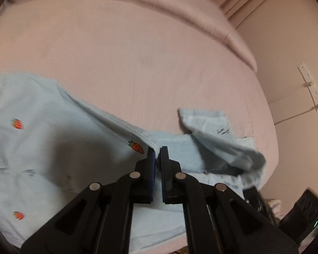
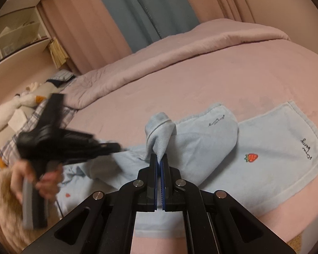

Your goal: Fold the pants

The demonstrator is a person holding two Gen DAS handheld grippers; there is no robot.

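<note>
The pale blue pants (image 2: 254,158) lie spread on the pink bed (image 2: 222,74), strawberries dotted over the cloth, with their long axis running across the right wrist view from the near left toward the hem at the far right. That axis is what the next move turns on: a fold would carry one end along it onto the other.

The right gripper (image 2: 160,158) has its jaws pressed together on a bunched fold of the pants, and the cloth rises out of the fingertips in a small peak. It sits about mid-length of the garment, so it is the nearer tool to the hem end.

The left gripper (image 1: 158,150) also has its jaws nearly closed, pinching a seam edge of the pants right at the fingertips (the strawberry print lies just to the left of them). In the right wrist view this same gripper shows as a blurred black shape at the left, held by a hand (image 2: 31,177), over the other end of the pants.

Judging from this, both tools hold cloth, one toward each end, and the fold would go lengthwise.
</note>
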